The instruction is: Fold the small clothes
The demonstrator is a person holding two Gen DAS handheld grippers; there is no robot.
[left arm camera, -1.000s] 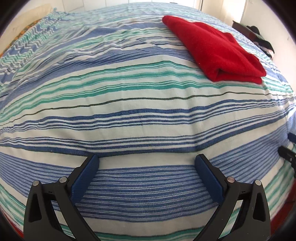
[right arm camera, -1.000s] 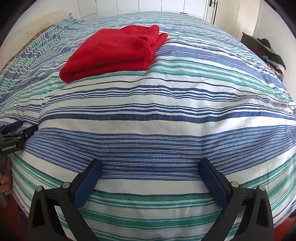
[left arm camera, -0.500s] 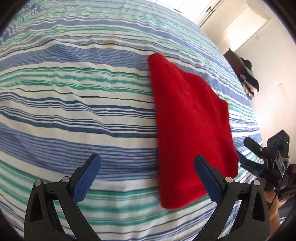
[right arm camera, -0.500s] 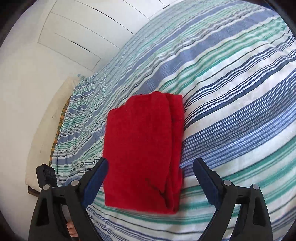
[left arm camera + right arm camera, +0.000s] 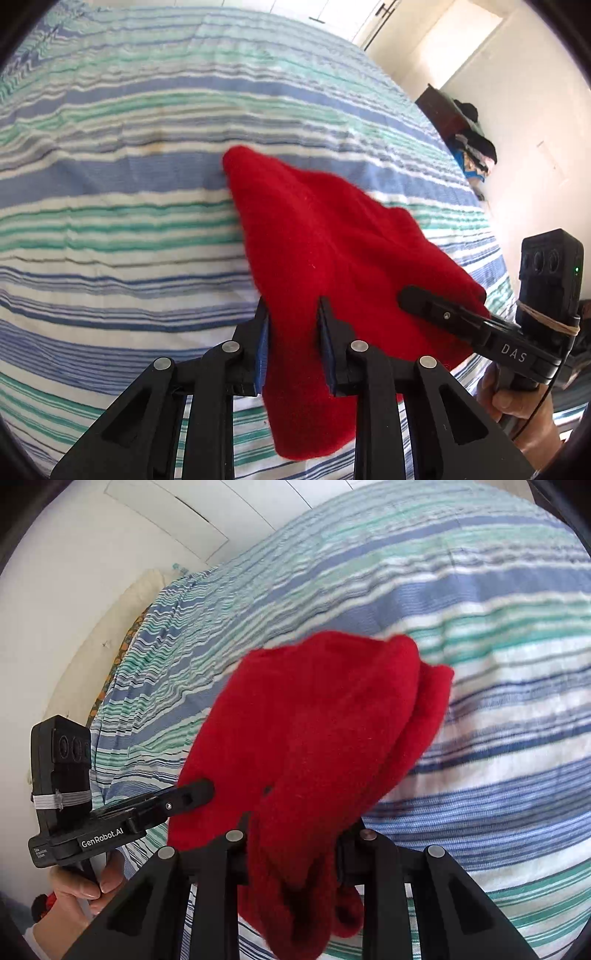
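Left wrist view: left gripper point(image 5: 293, 332), jaws just closed, clamped on the near edge of folded red fleece garment point(image 5: 325, 236) over blue-green striped bedsheet point(image 5: 110, 221). Right wrist view: right gripper point(image 5: 293, 849), just closed too, pinching the garment's other near corner.

White letters reading "DAS" are showing on the black body of the right gripper point(image 5: 439, 310). "GenRobot.AI" is showing in white on the left gripper point(image 5: 192, 794); a smaller label beside it is staying too tiny to read.
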